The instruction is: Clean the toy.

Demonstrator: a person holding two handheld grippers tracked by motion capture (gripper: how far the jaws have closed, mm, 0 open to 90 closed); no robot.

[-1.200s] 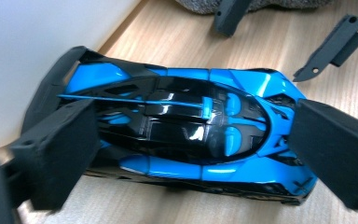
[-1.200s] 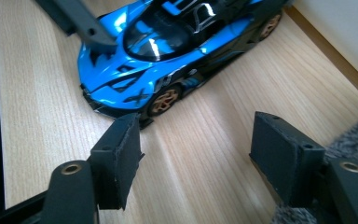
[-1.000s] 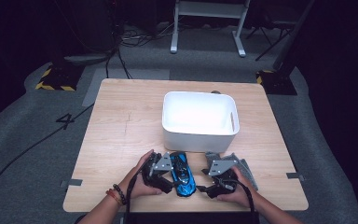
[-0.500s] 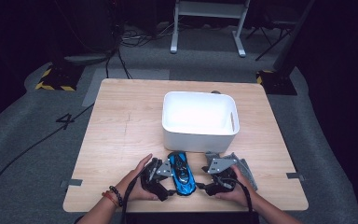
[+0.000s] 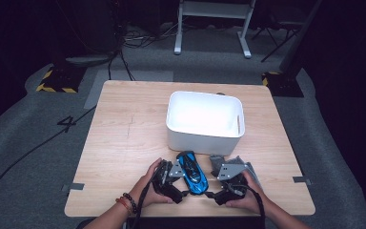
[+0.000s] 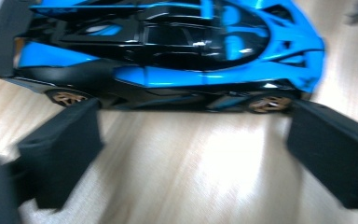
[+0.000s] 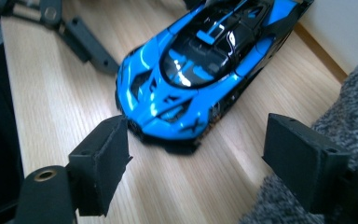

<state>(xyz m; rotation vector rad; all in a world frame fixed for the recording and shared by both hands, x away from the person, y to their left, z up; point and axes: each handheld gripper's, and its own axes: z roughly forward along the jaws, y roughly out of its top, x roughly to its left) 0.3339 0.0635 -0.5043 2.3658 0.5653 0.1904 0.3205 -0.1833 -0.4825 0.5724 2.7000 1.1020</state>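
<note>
A blue and black toy car [image 5: 192,172] stands on its wheels on the wooden table [image 5: 124,143], just in front of the white bin [image 5: 204,139]. My left gripper [image 5: 177,176] is beside the car's left flank. In the left gripper view the car [image 6: 168,51] lies side-on beyond my left gripper [image 6: 193,140]; its jaws have just been opening and stand wide, with bare wood between them. My right gripper [image 5: 213,190] faces the car's nose from the right. Its jaws [image 7: 198,140] have just been opening too, and the nose of the car [image 7: 200,70] sits between their tips, untouched.
The white bin's wall [image 7: 349,28] rises right behind the car's tail. A grey fuzzy cloth [image 7: 349,107] lies under my right gripper's right jaw. The left half of the table is bare wood, and the front edge runs close below both hands.
The left gripper has let go of the car and drawn back a little toward the left. Both pairs of jaws have spread wider. The car now rests on the table.
</note>
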